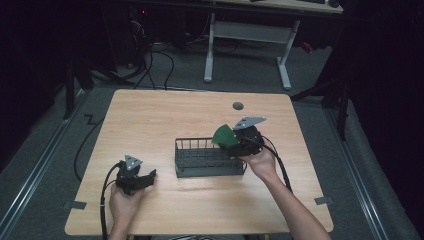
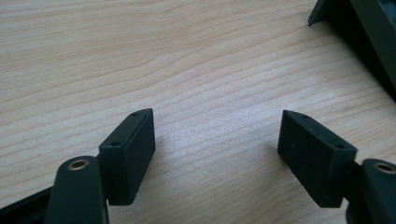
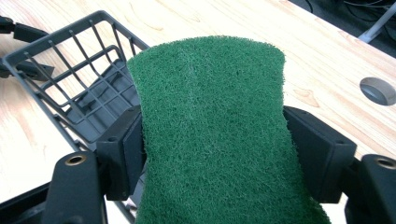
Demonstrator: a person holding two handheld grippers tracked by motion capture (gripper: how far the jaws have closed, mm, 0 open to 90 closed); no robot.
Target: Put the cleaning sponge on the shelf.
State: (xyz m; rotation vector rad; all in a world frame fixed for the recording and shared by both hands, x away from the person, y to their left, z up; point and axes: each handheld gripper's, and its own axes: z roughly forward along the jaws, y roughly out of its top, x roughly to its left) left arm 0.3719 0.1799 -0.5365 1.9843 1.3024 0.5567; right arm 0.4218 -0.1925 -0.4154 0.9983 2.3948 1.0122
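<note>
Landmark: the dark grey wire rack basket (image 1: 210,157), standing near the middle of my light wooden table (image 1: 165,115); every place below is given from it.

Right tongs: my right gripper (image 3: 212,140) is clamped on the green scouring pad (image 3: 212,126), one black jaw pressing each long edge (the jaws stand wide because the pad itself is wide). In the high view this right gripper (image 1: 235,141) sits at the basket's right end, just above its rim.

Green pad: held on edge between those jaws, over the right end of the basket; in the high view the pad (image 1: 225,135) pokes up above the rim, and whether it touches the wire I cannot tell.

Left tongs: my left gripper (image 2: 217,135) has its jaws spread wide with bare table between them, gripping nothing. In the high view the left gripper (image 1: 134,179) rests low on the table, well to the left of the basket and nearer to me.

Basket corner: a dark edge of the basket (image 2: 355,23) shows at the upper right of the left gripper view.

Round grey grommet (image 1: 238,105): set in the table beyond the basket, on its far right side.
</note>
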